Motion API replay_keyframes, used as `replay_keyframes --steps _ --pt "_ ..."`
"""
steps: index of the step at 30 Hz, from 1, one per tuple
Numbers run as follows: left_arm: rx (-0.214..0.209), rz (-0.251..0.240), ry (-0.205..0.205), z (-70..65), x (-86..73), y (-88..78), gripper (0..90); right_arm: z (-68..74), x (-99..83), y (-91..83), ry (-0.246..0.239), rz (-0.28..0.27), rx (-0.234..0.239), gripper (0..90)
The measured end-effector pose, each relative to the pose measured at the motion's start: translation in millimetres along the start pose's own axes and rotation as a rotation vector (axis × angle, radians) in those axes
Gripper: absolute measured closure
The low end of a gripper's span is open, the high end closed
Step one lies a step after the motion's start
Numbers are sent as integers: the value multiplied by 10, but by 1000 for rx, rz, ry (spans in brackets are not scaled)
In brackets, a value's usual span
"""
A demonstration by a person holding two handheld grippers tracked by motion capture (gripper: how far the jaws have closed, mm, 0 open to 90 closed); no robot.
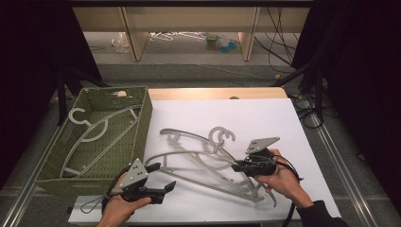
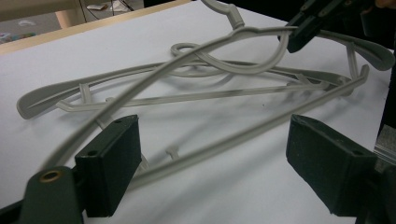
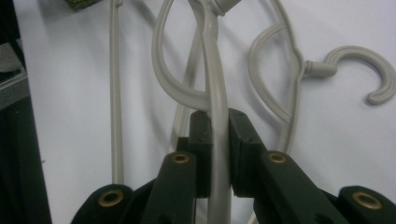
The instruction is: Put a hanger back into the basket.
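Your right gripper [image 3: 219, 140] is clamped tight on a grey hanger [image 3: 215, 60] arm, mid-table on the white sheet [image 1: 265, 118]. Left gripper [image 2: 212, 163] gapes wide, nothing btwn pads, hanger bar just ahead. Green basket [image 1: 142, 118] at left holds one more hanger [image 1: 101, 127]. Tangled pair; can't tell which touches where.

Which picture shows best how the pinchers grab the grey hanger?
The right gripper view: the right gripper clamps the grey hanger rod between its pads, close up. The high view shows this grip small; the left gripper view shows it far off, at the top edge.
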State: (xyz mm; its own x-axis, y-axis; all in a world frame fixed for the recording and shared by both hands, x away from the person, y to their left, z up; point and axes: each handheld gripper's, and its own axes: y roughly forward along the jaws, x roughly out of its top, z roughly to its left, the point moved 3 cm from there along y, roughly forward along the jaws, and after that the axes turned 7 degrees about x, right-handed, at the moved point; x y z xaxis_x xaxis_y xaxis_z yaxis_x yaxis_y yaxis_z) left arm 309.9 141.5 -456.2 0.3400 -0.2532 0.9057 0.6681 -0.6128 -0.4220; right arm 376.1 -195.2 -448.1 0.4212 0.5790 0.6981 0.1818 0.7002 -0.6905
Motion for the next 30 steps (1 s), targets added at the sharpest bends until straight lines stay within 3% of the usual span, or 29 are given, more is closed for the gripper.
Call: replay_keyframes --steps 5,8,11,14,19,22,23,27,30 --pt "-10 -2 0 -22 65 58 177 86 -14 12 -35 24 32 819" --pt "-15 -8 39 -26 169 93 179 119 -11 20 -52 33 41 819" --pt "-18 -2 32 -22 215 114 185 141 -10 29 -60 38 47 820" --pt "-42 31 62 -48 266 211 197 184 -2 48 -83 44 59 819" --pt "-77 73 76 -115 310 339 209 237 7 53 -103 55 72 819" --pt "-120 102 103 -156 351 474 259 274 15 56 -136 52 89 820" --pt "-127 128 110 -163 358 495 266 284 16 47 -138 57 85 819" --pt "-144 155 119 -194 364 575 322 306 18 48 -150 54 99 819" --pt "-164 189 155 -225 370 617 350 320 22 48 -167 51 102 819"
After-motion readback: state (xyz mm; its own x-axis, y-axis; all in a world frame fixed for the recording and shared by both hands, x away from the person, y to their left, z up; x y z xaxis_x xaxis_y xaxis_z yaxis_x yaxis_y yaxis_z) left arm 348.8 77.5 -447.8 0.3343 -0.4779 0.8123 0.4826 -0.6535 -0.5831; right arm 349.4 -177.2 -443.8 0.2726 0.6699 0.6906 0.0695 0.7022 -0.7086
